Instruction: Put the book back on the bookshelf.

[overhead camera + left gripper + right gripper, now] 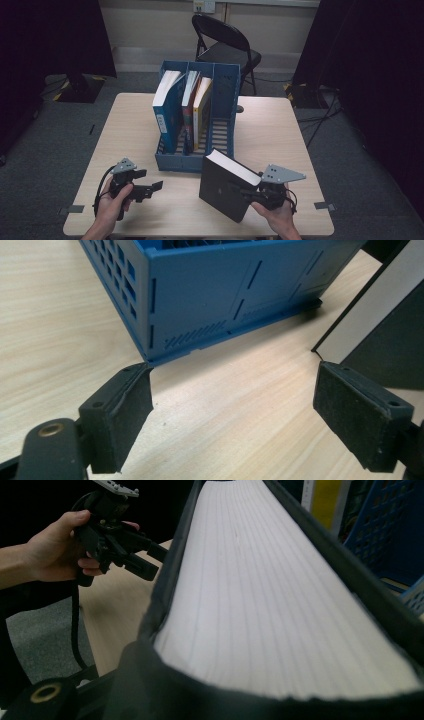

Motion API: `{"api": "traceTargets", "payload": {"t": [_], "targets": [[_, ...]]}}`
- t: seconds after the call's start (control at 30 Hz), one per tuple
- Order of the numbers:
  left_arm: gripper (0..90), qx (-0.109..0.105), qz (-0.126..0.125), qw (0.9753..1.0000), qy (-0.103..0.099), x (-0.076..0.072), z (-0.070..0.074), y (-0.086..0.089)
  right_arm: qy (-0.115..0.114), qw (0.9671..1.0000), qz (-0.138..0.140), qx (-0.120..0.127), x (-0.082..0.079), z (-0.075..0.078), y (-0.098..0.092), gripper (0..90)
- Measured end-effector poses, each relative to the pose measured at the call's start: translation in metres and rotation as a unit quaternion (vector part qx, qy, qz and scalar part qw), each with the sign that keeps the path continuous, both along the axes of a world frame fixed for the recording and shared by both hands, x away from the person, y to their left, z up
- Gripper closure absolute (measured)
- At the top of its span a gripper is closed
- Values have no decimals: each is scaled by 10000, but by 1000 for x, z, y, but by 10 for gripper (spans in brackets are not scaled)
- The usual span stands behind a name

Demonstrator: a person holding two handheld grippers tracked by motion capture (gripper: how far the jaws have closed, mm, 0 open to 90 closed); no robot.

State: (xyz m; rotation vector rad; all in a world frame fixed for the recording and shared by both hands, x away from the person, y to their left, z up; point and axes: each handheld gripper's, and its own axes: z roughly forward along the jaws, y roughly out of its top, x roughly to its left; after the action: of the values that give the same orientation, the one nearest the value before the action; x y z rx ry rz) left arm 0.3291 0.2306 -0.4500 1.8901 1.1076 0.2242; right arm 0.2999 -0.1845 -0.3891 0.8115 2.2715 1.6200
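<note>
A thick black book (227, 184) with white page edges is held upright and tilted above the table's front, just before the blue file rack (220, 150). My right gripper (250, 194) is shut on its lower right side; in the right gripper view the page block (280, 595) runs away from the jaws. My left gripper (152, 189) rests low at the front left, open, with nothing between its pads (122, 415). It faces the rack's front corner (150, 360), and the black book (385, 335) shows at its right.
The rack (227, 85) has three slots; a blue book (167, 112) leans in the left one, two more books (197, 107) in the middle, the right slot is free. A black folding chair (225, 45) stands behind the wooden table (280, 135).
</note>
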Motion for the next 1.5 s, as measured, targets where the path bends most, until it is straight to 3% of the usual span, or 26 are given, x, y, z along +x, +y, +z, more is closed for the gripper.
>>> {"api": "traceTargets", "payload": {"t": [0.1,0.8,1.5], "targets": [[157,76,-46,10000,28,0,-1,-1,8,10000,-64,17,-1,0,-6,528],[157,45,156,9999,48,3,-2,4,69,9983,-582,75,-5,0,-51,527],[158,13,204,9998,60,5,-2,3,25,9918,-1278,28,15,0,-81,528]]}}
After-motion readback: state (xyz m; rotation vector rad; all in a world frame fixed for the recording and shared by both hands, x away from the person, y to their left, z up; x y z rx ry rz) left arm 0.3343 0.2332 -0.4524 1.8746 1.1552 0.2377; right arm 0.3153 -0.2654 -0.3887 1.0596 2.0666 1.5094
